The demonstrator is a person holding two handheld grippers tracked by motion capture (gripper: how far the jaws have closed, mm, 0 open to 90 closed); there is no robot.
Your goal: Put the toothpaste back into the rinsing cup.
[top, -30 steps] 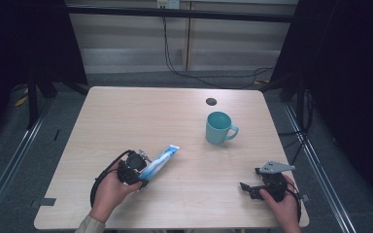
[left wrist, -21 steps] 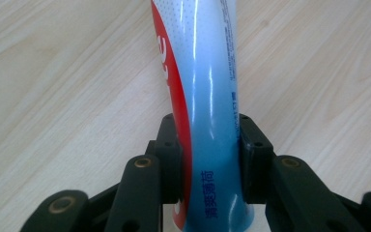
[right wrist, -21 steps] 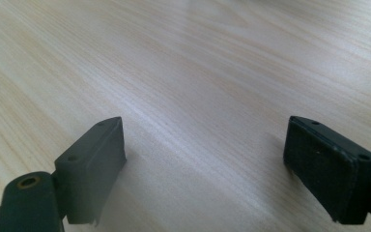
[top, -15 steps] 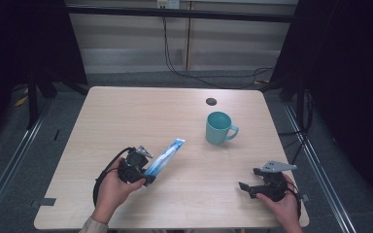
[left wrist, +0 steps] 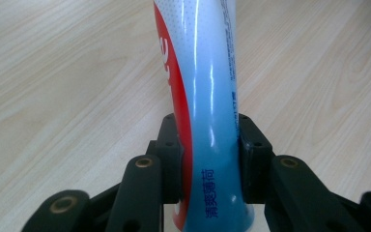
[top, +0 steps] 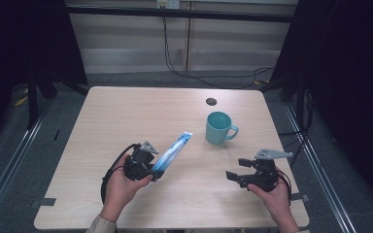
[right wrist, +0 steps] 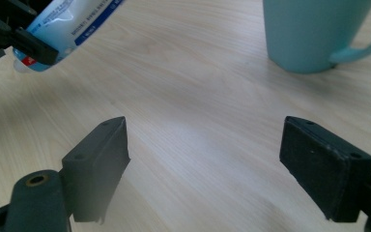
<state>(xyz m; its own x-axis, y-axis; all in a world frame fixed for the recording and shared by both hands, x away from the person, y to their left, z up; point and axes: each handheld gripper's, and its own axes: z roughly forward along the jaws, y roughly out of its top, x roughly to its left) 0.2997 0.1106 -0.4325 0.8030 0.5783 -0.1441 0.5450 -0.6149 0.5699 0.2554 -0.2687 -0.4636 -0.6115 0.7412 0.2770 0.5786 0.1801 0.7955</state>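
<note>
Your left gripper [top: 156, 171] is clamped on the toothpaste tube [top: 173, 150] near its cap end, the tube slanting up ahead of the jaws, clear of the table [top: 126, 111]; your right gripper [top: 233, 176] is spread wide and holds nothing. You seem to be carrying the tube; the teal mug [top: 219, 128] ahead of its tip looks the likely target; next, tip the tube upright over the rim.
</note>
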